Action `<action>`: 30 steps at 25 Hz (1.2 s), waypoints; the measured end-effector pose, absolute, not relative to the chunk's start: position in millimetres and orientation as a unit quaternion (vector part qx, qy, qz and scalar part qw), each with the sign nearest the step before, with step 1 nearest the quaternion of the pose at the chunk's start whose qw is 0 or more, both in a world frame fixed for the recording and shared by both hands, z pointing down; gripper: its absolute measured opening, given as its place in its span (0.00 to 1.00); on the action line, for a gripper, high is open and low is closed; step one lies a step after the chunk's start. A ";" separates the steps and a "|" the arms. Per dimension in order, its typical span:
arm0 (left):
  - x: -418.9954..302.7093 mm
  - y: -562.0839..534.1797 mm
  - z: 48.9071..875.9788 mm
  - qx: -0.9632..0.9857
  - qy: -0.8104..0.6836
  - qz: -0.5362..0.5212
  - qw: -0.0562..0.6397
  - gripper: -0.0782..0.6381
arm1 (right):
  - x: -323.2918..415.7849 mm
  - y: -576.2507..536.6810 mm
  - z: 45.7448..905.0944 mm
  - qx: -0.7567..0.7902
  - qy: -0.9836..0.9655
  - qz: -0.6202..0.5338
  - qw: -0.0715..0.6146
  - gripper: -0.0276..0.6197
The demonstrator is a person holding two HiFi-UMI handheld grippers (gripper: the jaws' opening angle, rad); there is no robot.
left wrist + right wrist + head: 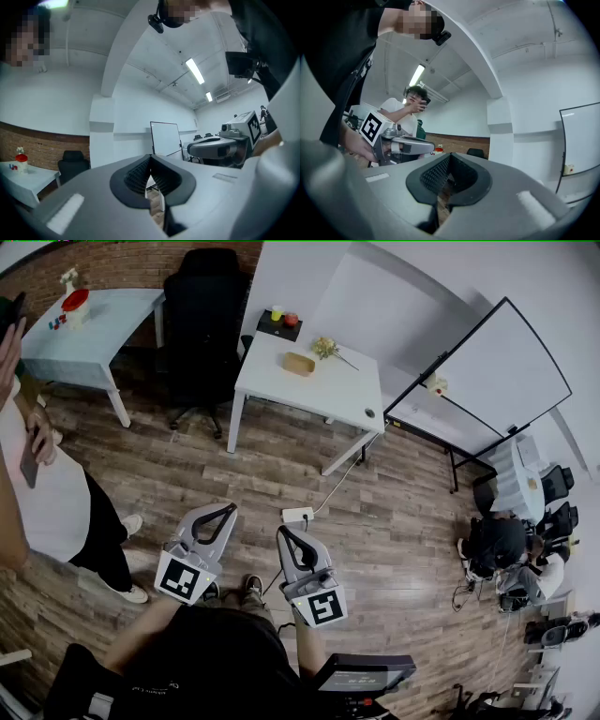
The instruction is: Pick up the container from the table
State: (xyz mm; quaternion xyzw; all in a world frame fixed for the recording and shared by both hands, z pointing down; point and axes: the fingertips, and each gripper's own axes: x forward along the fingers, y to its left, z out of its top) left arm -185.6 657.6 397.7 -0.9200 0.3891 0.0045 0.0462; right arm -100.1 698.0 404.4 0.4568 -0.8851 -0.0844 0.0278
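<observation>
Head view: the left tongs (226, 512) and right tongs (284, 533) hover over the wooden plank floor (394, 521). The shallow tan rectangular container (299, 363) sits on the white tabletop (330, 397) at twelve o'clock, well apart from them. 
Left gripper view: the left tongs are pressed together, empty. 
Right gripper view: the right tongs are closed too, empty.

No legible text, square marker (186, 579) on left hand-held gripper (226, 510), likewise right hand-held gripper (284, 534)
</observation>
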 end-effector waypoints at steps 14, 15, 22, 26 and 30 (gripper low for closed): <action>-152.6 522.0 444.7 -0.931 0.364 -0.020 0.021 0.10 | -50.6 557.9 441.4 0.495 -0.865 -0.065 0.048 0.12; -143.6 502.1 446.3 -0.931 0.364 -0.021 0.023 0.10 | -40.6 537.6 444.2 0.495 -0.865 -0.067 0.046 0.13; -87.3 345.8 453.2 -0.917 0.398 -0.033 0.029 0.10 | 18.7 371.2 461.8 0.465 -0.881 -0.067 0.049 0.14; -63.3 269.8 440.8 -0.906 0.422 -0.041 0.013 0.10 | 40.4 280.2 449.4 0.428 -0.899 -0.065 0.057 0.14; -51.3 205.8 437.0 -0.899 0.436 -0.042 0.014 0.10 | 42.7 205.1 447.8 0.402 -0.911 -0.068 0.058 0.16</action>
